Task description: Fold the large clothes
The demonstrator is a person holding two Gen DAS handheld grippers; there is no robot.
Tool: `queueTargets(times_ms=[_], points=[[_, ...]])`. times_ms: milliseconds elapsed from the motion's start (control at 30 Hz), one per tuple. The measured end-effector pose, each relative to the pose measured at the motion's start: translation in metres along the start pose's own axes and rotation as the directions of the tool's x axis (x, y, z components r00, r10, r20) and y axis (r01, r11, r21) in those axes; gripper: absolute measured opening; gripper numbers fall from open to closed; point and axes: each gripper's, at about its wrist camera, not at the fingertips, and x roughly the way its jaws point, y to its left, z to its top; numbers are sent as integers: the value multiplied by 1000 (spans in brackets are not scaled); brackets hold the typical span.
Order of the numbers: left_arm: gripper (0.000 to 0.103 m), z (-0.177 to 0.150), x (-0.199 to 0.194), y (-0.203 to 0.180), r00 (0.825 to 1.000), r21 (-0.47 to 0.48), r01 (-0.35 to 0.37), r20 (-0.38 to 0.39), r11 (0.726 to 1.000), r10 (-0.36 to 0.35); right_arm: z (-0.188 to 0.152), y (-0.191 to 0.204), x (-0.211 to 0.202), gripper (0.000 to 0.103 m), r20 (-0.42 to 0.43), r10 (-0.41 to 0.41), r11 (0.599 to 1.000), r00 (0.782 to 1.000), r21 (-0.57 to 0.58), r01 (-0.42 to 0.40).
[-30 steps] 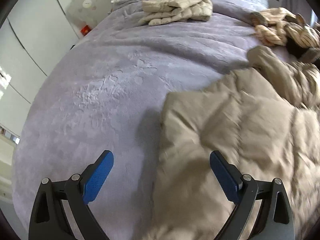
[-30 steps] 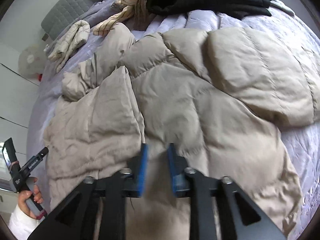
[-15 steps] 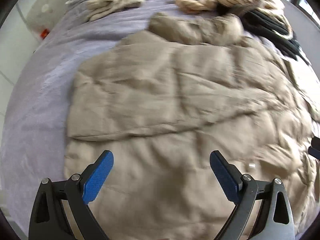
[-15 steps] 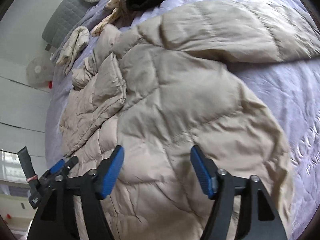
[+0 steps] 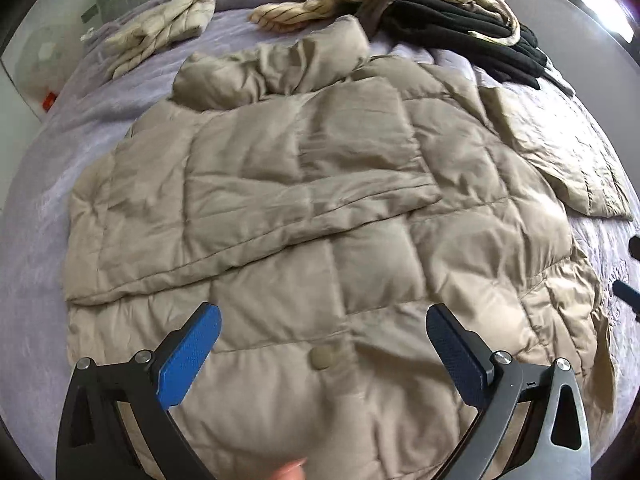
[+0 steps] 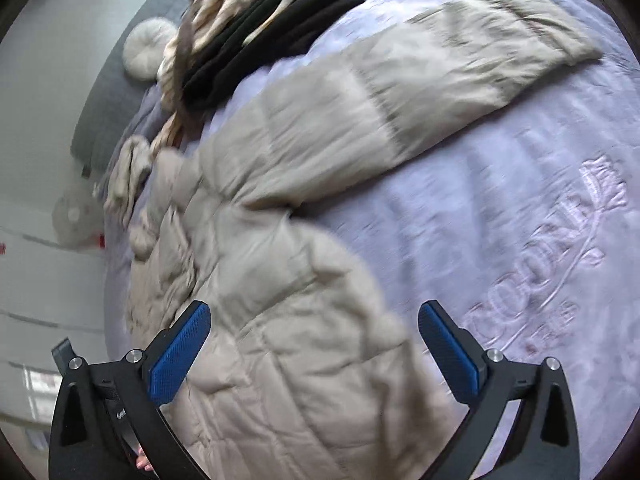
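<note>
While both the left gripper and right gripper hover wide open and empty, the beige quilted puffer coat lies spread across the middle of the lavender bed cover, one sleeve folded over its body, the other stretched toward the bed's right edge.

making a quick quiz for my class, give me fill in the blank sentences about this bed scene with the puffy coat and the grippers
1. The beige quilted puffer coat lies spread on a ____ bedspread.
2. Both the left gripper and the right gripper have jaws that are ____.
3. Each gripper's finger pads are coloured ____.
4. The coat's right-hand sleeve lies stretched out beside a ____ knitted garment.

Missing words: lavender; open; blue; black
</note>
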Motion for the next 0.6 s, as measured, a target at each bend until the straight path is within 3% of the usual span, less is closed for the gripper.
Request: queueTargets(times_ms=[400,467,600], points=[[103,14,12,-46,999,40,-22,-41,999,23,67,-77,-2,103,25,51,980,998,193,-55],[103,18,13,-53,999,33,-22,-47,999,24,84,-94,-3,103,46,63,965,997,253,-73],[103,24,15,-65,998,25,-18,-54,1000,19,112,-130,-6,103,151,146,903,978,383,-194]])
